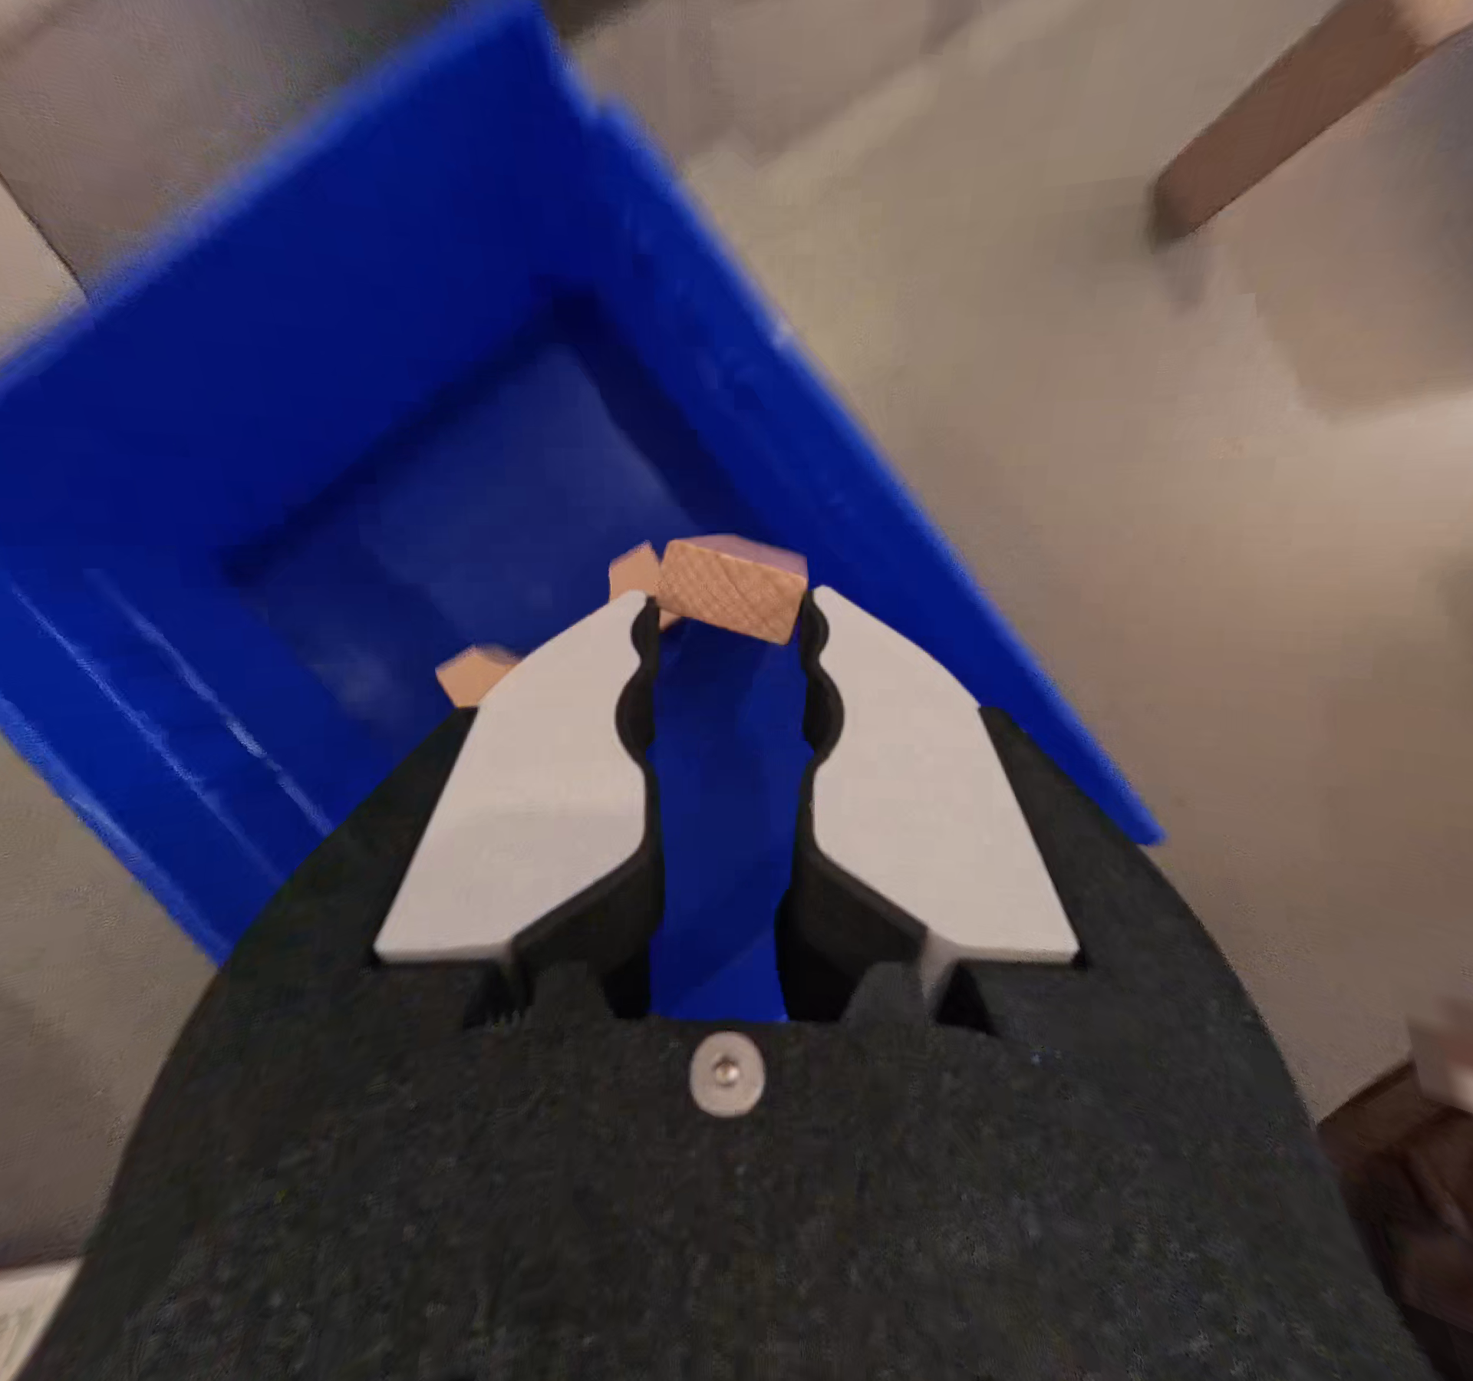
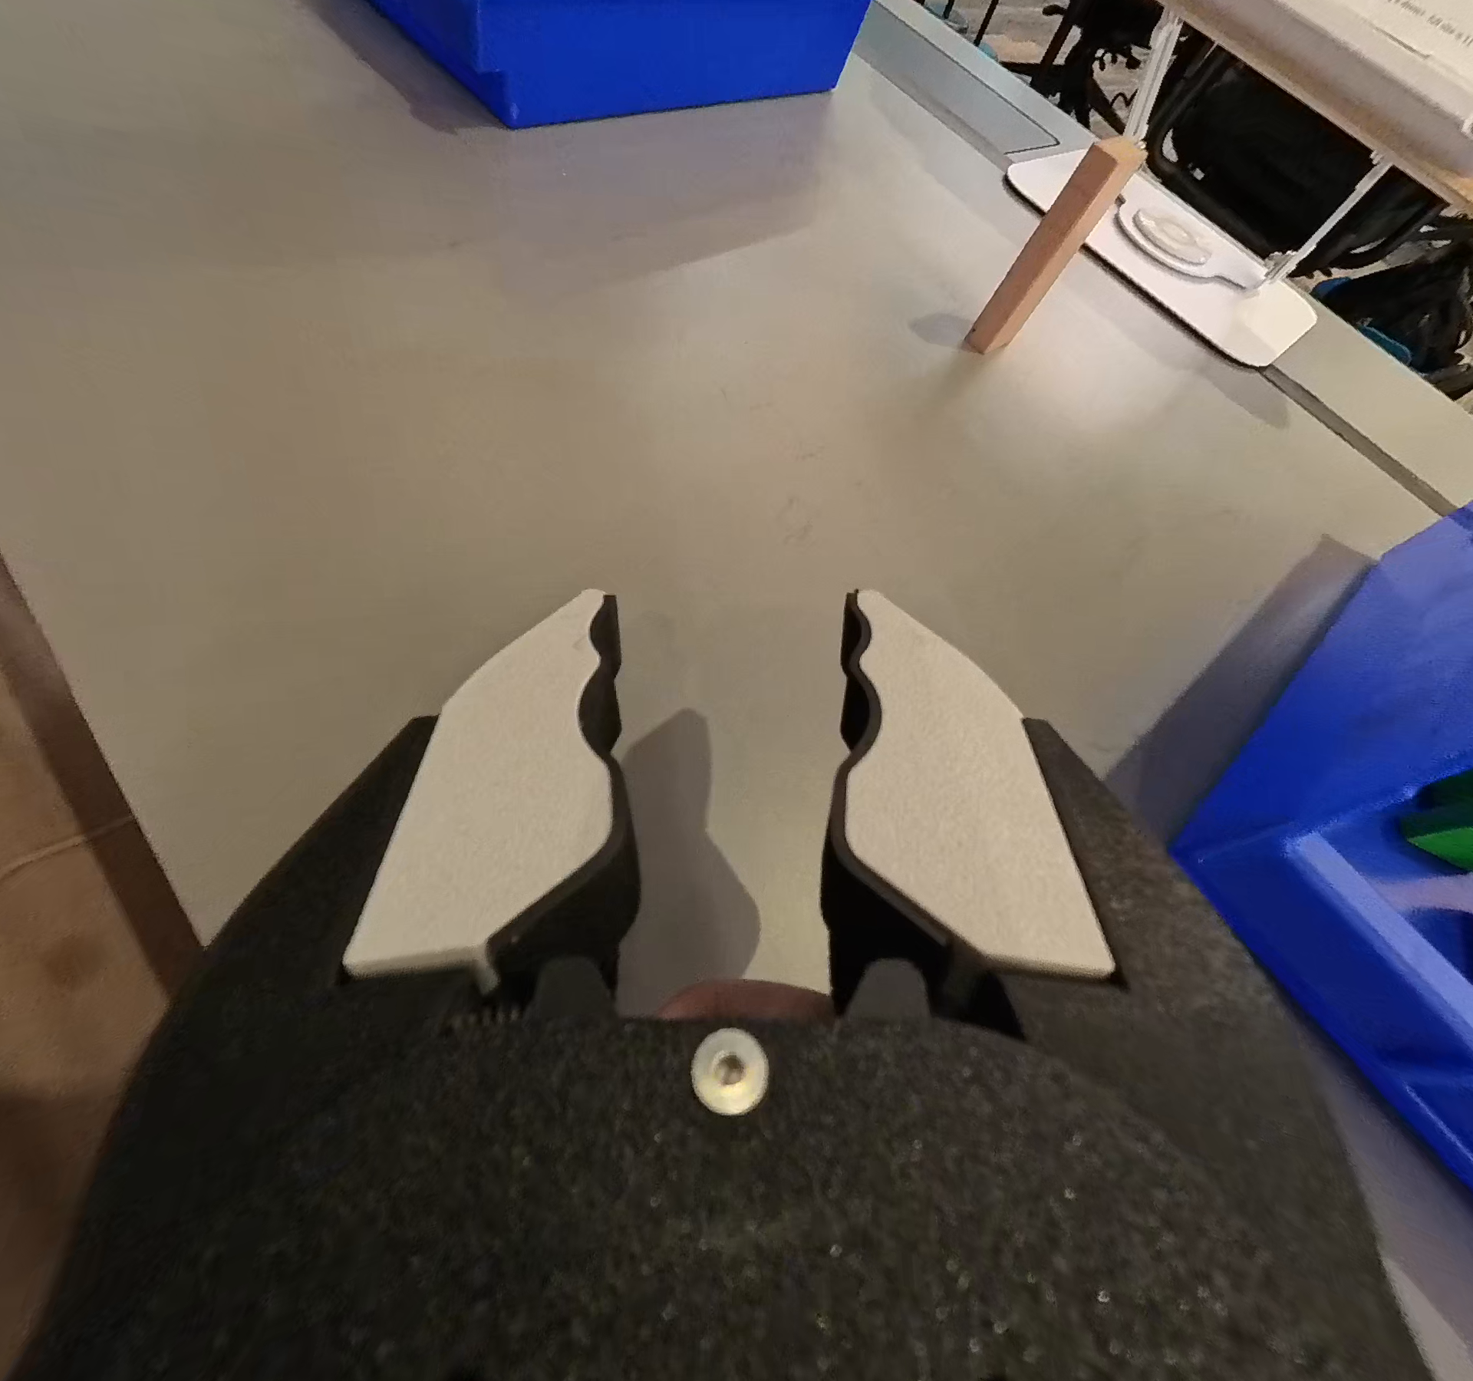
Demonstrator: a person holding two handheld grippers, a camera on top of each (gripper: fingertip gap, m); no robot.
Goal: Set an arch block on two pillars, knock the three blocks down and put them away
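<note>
Arch block (image 1: 729,595), pale wood: light, stiff, smooth-faced. Pinched by its flat sides at the left gripper (image 1: 727,609) tips, above the blue bin (image 1: 279,354). Pillar (image 2: 1052,247) upright at one o'clock of the empty, spread right gripper (image 2: 729,625).

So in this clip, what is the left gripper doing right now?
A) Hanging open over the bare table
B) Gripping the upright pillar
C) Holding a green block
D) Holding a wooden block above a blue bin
D: the left gripper pinches a wooden block at its fingertips, with the blue bin open beneath it.
</note>
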